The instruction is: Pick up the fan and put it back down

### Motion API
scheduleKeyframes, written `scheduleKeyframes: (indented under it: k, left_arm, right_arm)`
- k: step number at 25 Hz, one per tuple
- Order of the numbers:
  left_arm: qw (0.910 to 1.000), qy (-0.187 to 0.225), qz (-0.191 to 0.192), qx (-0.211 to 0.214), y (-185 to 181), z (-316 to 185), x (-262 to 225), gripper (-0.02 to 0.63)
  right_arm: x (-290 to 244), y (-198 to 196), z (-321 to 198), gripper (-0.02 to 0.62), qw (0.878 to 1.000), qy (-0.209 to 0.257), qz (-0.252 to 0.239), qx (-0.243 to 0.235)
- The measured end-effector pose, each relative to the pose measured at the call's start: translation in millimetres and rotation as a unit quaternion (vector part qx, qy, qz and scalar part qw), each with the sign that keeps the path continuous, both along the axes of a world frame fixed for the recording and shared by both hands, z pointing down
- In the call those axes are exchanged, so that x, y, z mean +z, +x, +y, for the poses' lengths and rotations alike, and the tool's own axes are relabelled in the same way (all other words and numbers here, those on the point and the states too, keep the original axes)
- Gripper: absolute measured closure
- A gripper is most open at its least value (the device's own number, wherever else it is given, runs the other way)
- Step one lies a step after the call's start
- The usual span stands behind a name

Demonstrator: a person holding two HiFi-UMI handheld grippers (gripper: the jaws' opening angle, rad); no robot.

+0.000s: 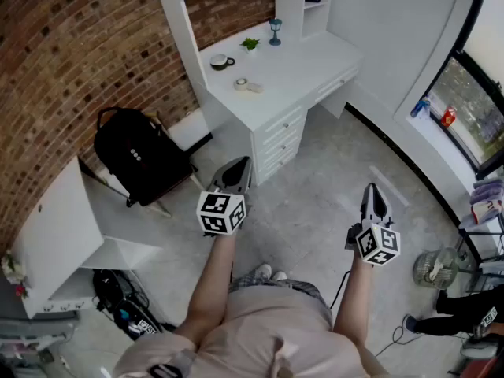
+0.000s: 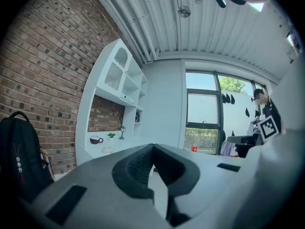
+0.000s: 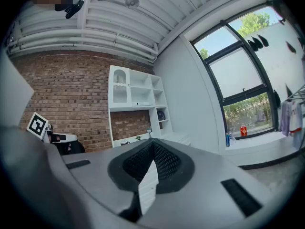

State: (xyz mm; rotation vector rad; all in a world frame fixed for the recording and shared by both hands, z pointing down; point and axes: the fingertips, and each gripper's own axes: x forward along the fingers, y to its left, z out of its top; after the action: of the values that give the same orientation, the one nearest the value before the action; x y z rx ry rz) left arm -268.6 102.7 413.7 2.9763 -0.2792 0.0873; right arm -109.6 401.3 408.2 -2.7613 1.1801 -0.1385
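Both grippers closed and empty above open floor, with the fan well off to the right.

The left gripper (image 1: pixel 239 168) and right gripper (image 1: pixel 373 195) each have their jaw tips pressed together with nothing between them, and both point level over bare grey floor (image 1: pixel 315 203) with free room all round. The fan (image 1: pixel 435 268), small and round in a pale wire cage, stands on the floor by the right wall, well apart from the right gripper. A white desk (image 1: pixel 303 69) with drawers stands ahead, a black backpack (image 1: pixel 142 154) to the left, and another person's dark sleeve (image 1: pixel 461 319) lies near the fan.
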Motion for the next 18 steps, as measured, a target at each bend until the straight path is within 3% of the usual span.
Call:
scheduleKeyframes:
  k: [18]
  left_arm:
    - [0.9999, -0.013, -0.002, -0.002, -1.0, -9.2, 7.2, 0.578]
  right_arm:
    - [4.3, -2.0, -18.6, 0.581, 1.0, 0.003, -0.008, -0.014]
